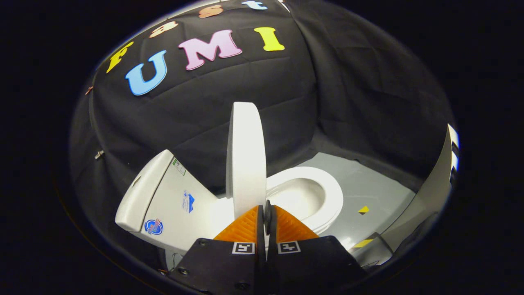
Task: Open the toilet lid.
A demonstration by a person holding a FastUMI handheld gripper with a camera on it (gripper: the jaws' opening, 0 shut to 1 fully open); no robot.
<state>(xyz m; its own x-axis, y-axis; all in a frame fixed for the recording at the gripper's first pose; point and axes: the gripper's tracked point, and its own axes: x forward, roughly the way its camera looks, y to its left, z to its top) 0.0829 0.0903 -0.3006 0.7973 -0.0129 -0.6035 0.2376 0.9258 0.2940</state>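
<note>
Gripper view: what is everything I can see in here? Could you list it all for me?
toilet lid: one, white, raised on edge just ahead of the fingers
toilet seat: one, white, lying down around the open bowl, beside the lid
toilet bowl: one, white, uncovered, beyond the fingers
toilet tank: one, white with small stickers, on the lid's other side
floor: grey, under and beyond the toilet
floor markers: two, yellow, on the floor past the seat
booth wall: black cloth, behind the toilet
panel: one, pale, at the floor's far edge
gripper: one, fingers closed together with nothing between them, tips by the lid's lower edge
</note>
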